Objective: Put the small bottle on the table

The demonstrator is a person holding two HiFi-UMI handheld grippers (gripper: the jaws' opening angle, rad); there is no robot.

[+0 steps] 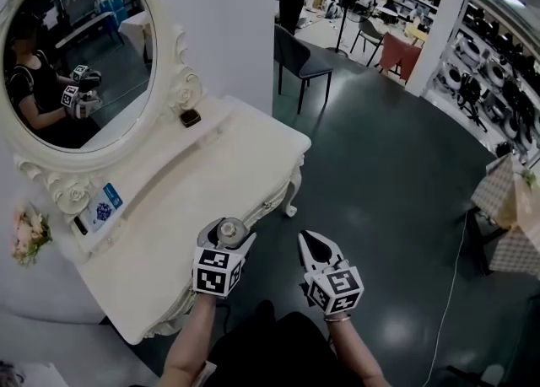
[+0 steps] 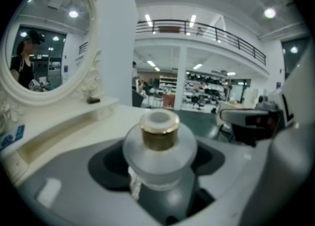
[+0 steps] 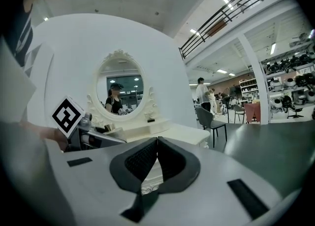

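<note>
A small round frosted bottle (image 2: pixel 158 144) with a gold collar and a white cap stands upright between the jaws of my left gripper (image 1: pixel 226 231), which is shut on it. The gripper holds it over the front edge of the white dressing table (image 1: pixel 211 166), whose top stretches ahead in the left gripper view (image 2: pixel 101 124). My right gripper (image 1: pixel 310 242) hangs over the dark floor just right of the table, its jaws shut together with nothing between them (image 3: pixel 157 141). In the right gripper view the left gripper's marker cube (image 3: pixel 66 115) shows at the left, the table (image 3: pixel 182 134) beyond.
An oval white-framed mirror (image 1: pixel 80 56) stands at the table's back. A small dark object (image 1: pixel 190 117) and a blue card (image 1: pixel 105 206) lie on its raised shelf. Pink flowers (image 1: pixel 29 233) at far left. A dark chair (image 1: pixel 299 56) stands beyond; a cloth-covered table (image 1: pixel 510 208) at right.
</note>
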